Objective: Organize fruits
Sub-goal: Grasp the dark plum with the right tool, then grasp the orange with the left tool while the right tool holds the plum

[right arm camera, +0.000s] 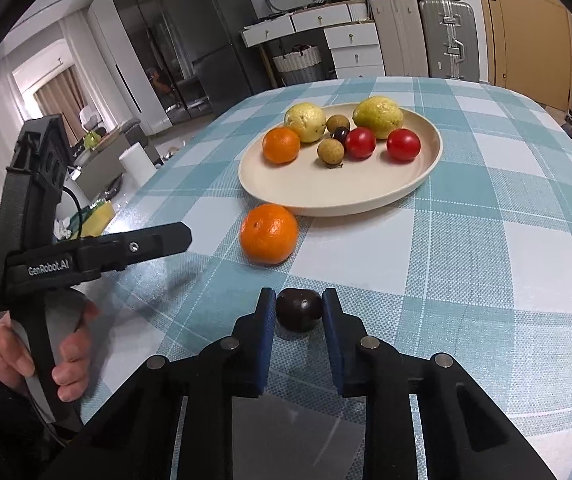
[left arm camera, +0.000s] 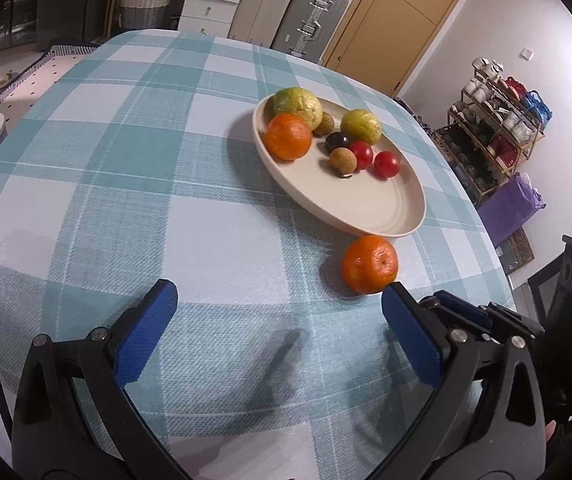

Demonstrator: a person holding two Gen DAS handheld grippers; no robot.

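Small dark purple round fruit (right arm camera: 299,309) pinched in right gripper (right arm camera: 299,312) jaws; lift gently w/o squeezing, toward cream round plate (right arm camera: 342,200). Left gripper (left arm camera: 278,312) jaws spread, empty.

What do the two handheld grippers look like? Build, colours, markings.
Both are black plastic frames with silver pivot screws and blue textured pads. The left gripper carries white "GenRobot.AI" lettering on its side and a black cable, seen from the right wrist. The right gripper looks the same; no sleeve clearly visible.

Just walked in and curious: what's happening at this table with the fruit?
A person is sorting fruit onto a cream plate using handheld tongs. The right tongs are shut on a dark plum on the checked tablecloth. The left tongs are open and empty. One orange still sits beside the plate.
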